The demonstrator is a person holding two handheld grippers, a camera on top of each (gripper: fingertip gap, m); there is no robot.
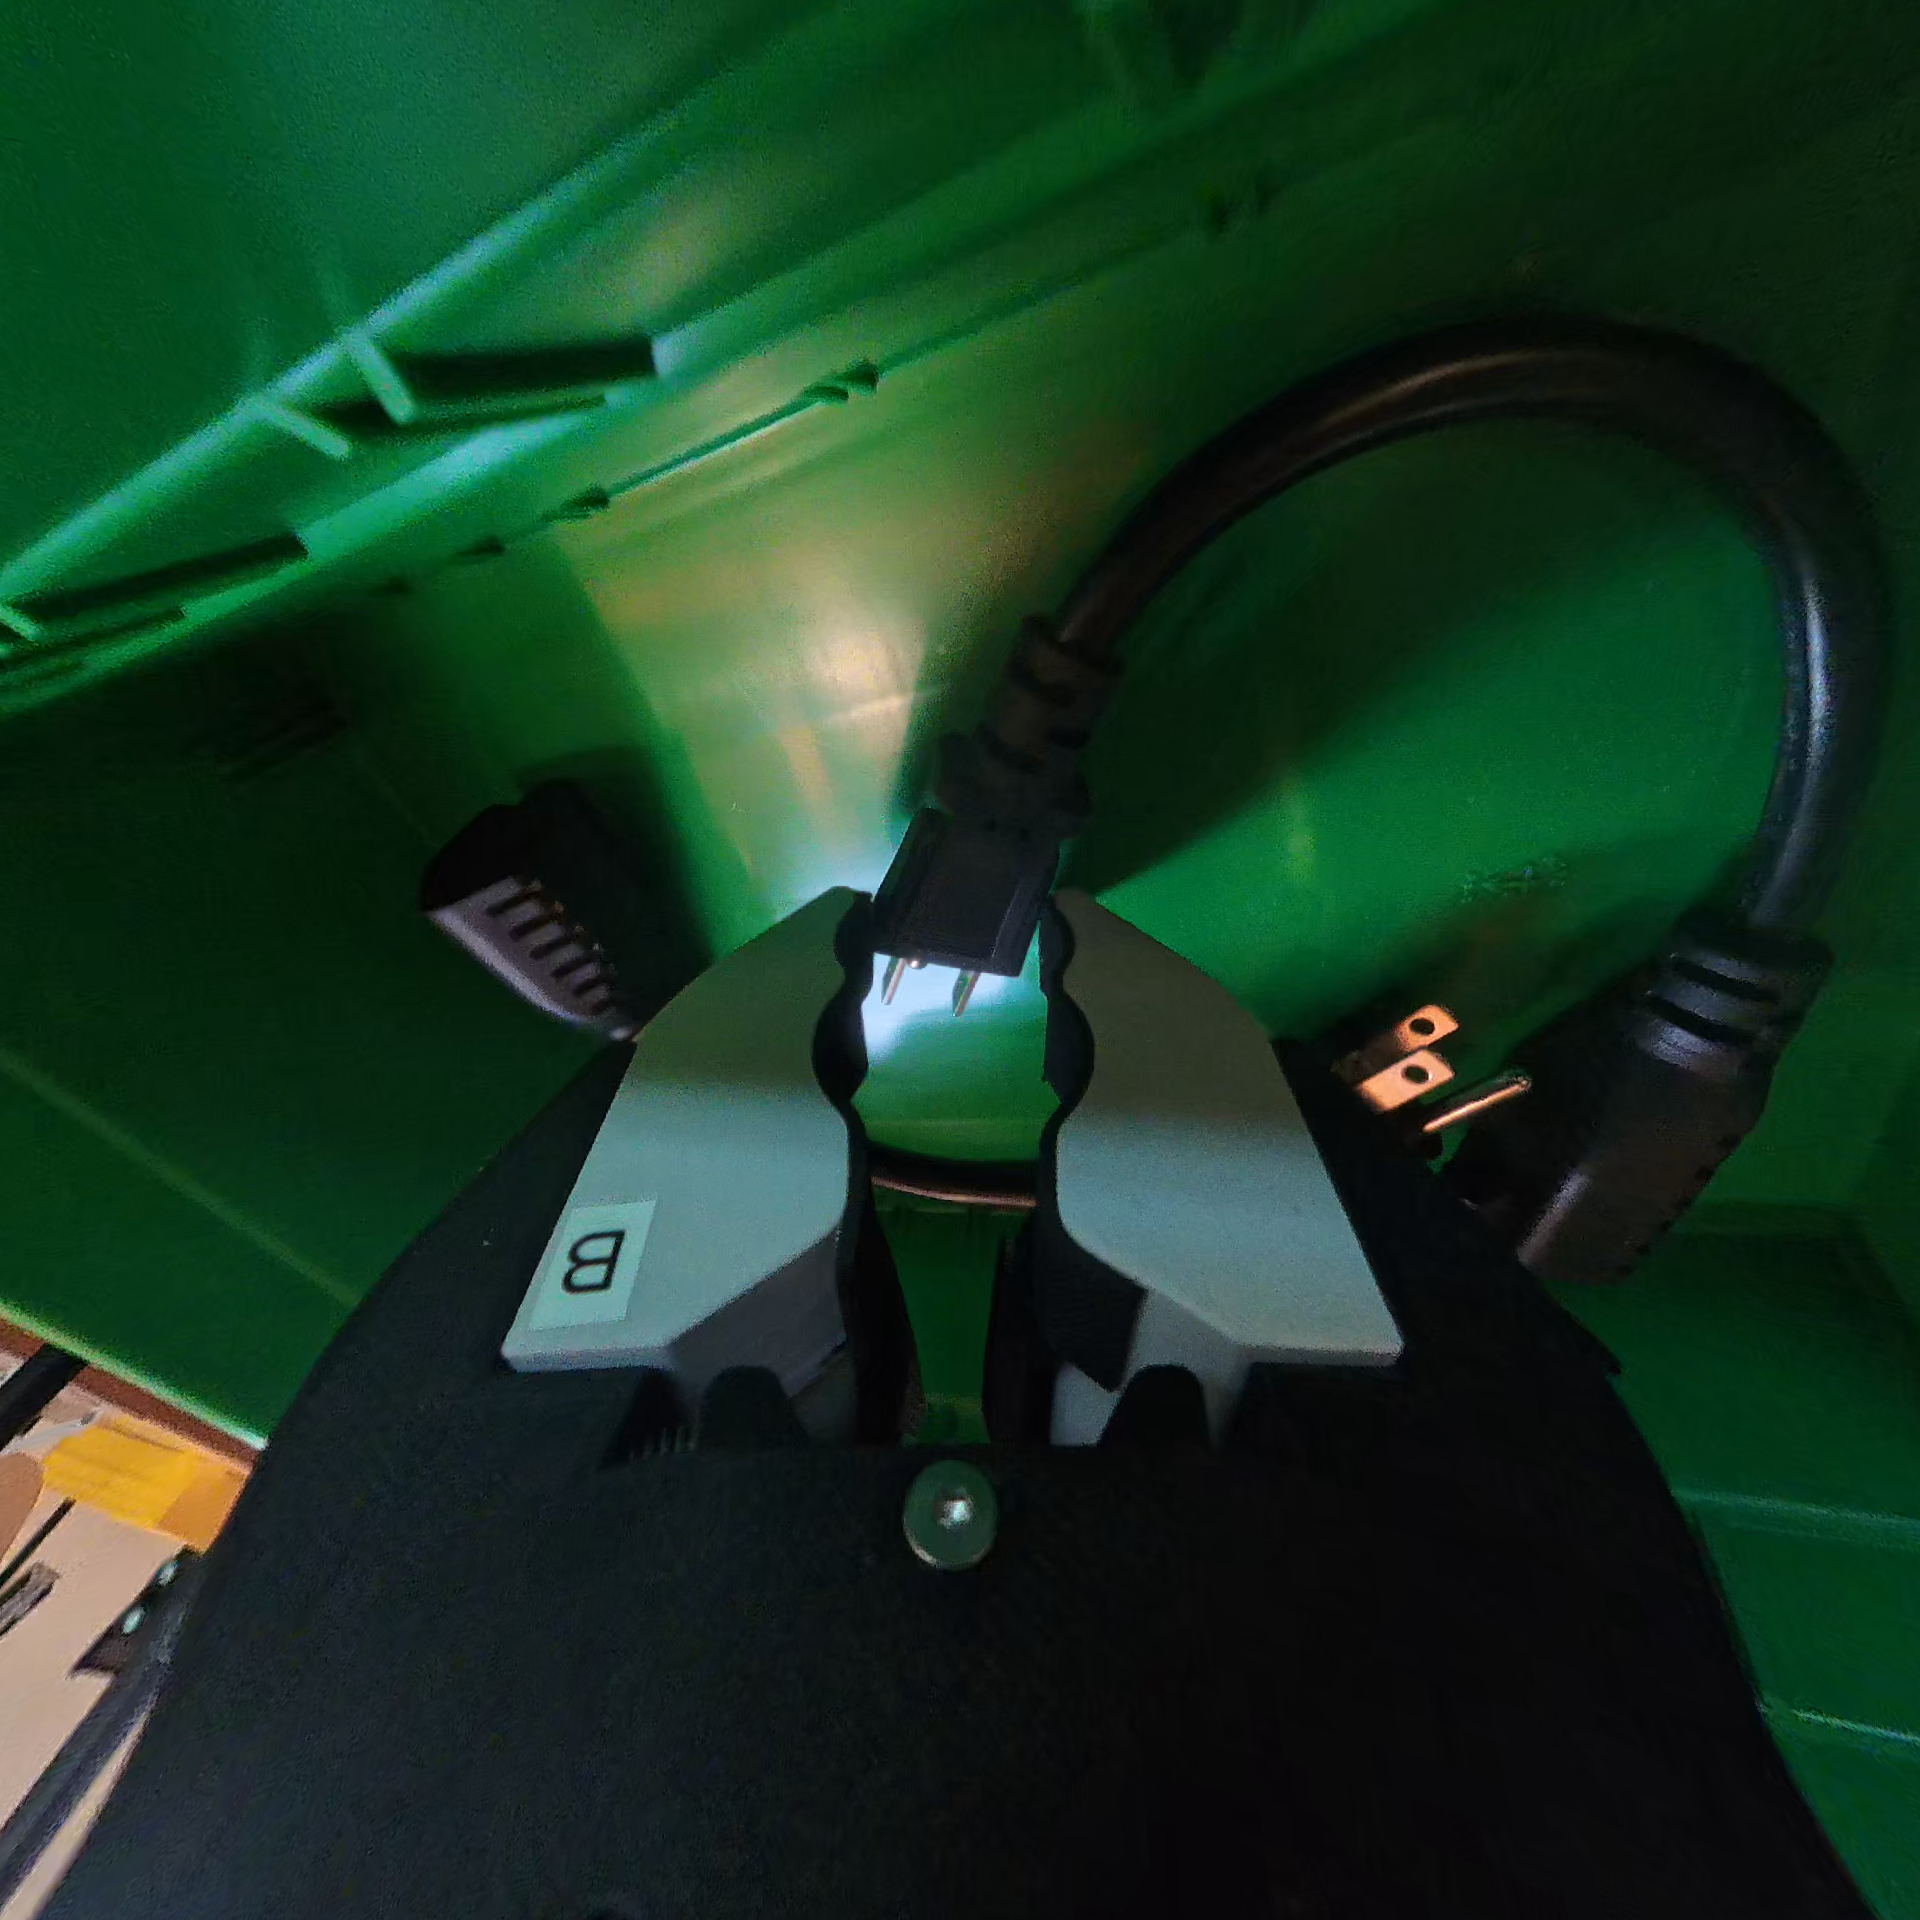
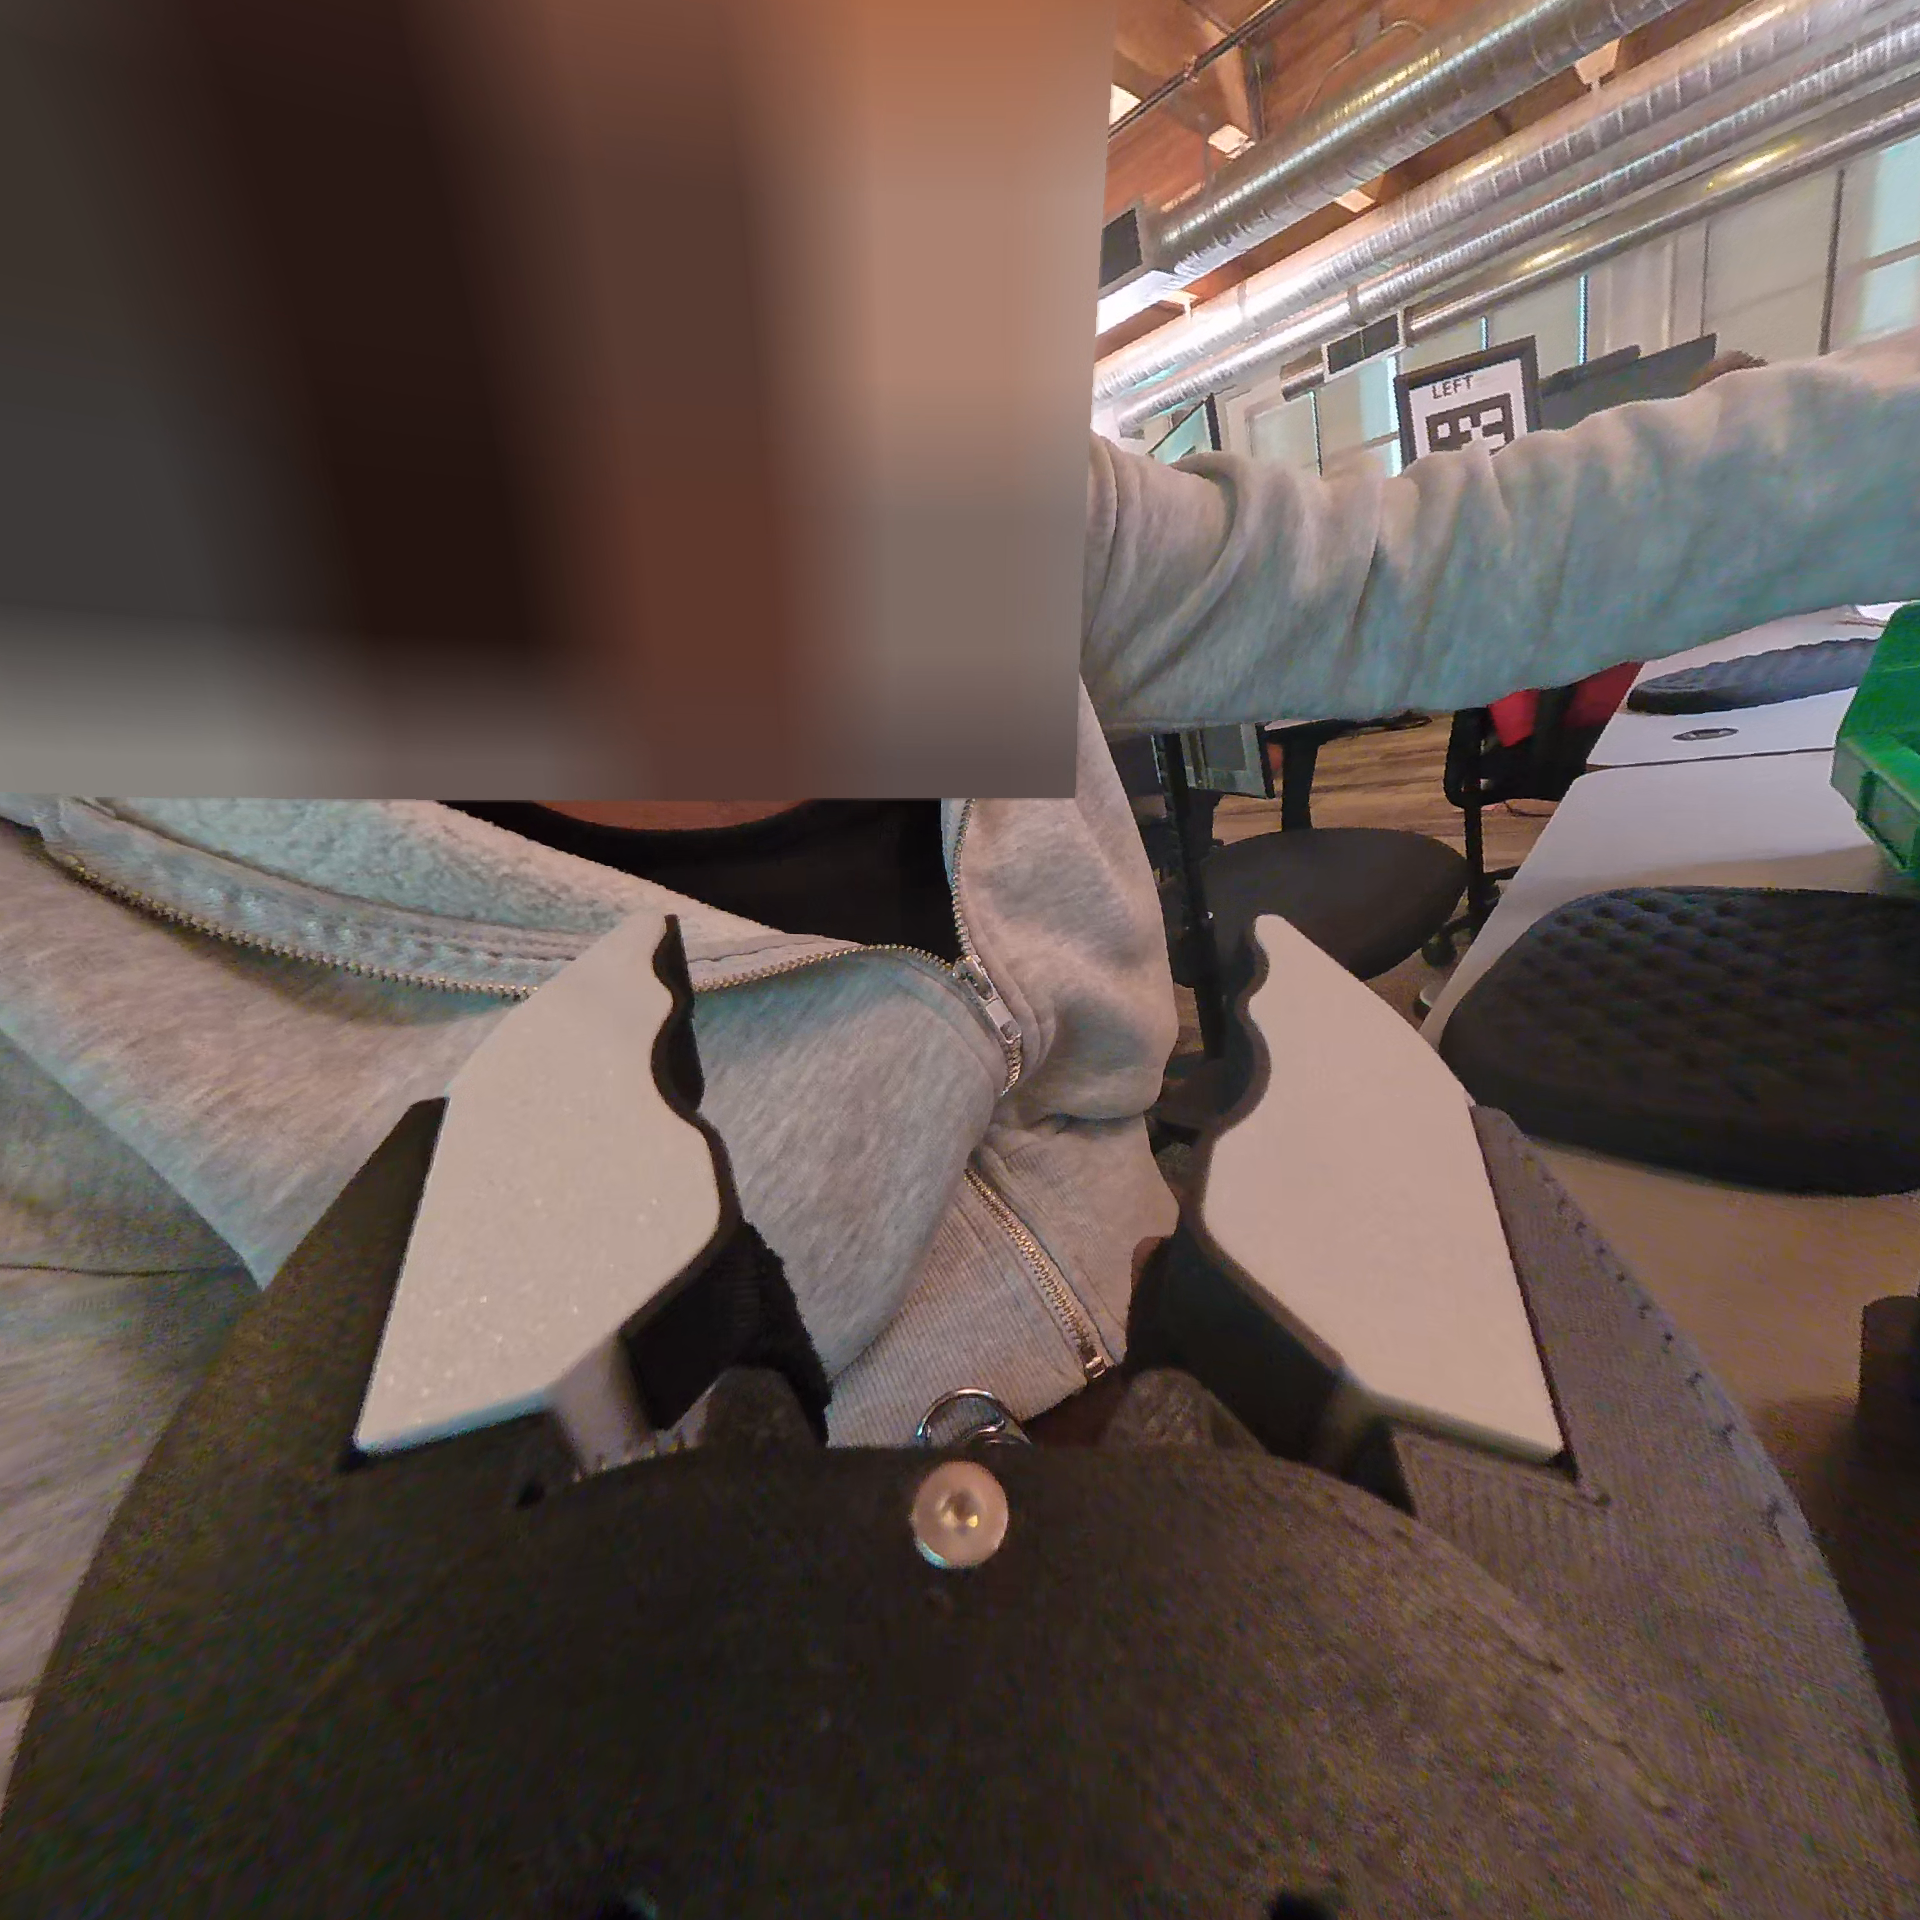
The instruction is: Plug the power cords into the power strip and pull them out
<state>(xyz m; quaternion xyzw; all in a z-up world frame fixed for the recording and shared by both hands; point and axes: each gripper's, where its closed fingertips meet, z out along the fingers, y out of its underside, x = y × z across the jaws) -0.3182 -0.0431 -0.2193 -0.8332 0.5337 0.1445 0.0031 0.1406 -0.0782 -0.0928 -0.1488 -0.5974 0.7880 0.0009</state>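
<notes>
Tongs of the left gripper (image 1: 956, 914) close on a small black plug (image 1: 961, 899) at their very tips, the two flat prongs pointing back toward the camera into the gap between the fingers; whether the pads squeeze it firmly or only touch its sides is hard to judge, though it looks held; just to the right lies a second, bulkier plug (image 1: 1631, 1112) with three bare prongs, and a thick black cord (image 1: 1662, 416) arcs from it up and round to the held plug, so both appear to be ends of one short lead; to the left sits another dark ribbed connector (image 1: 540, 914), half hidden behind the finger; all of this rests inside a green bin (image 1: 416, 260) whose ribbed walls fill the far background; no power strip shows in either view. The right gripper (image 2: 966, 966) stands wide apart and empty, pointing at a person's grey zipped hoodie (image 2: 312, 1039), with a sleeve (image 2: 1455, 561) stretched across, and black chairs (image 2: 1704, 1029) and ceiling ducts (image 2: 1507, 135) beyond. The plug body is likely hard, light and a little slick, best pinched across its flat sides behind the prongs; the cord looks stiff and springy, so it may drag or twist the plug as it lifts.
</notes>
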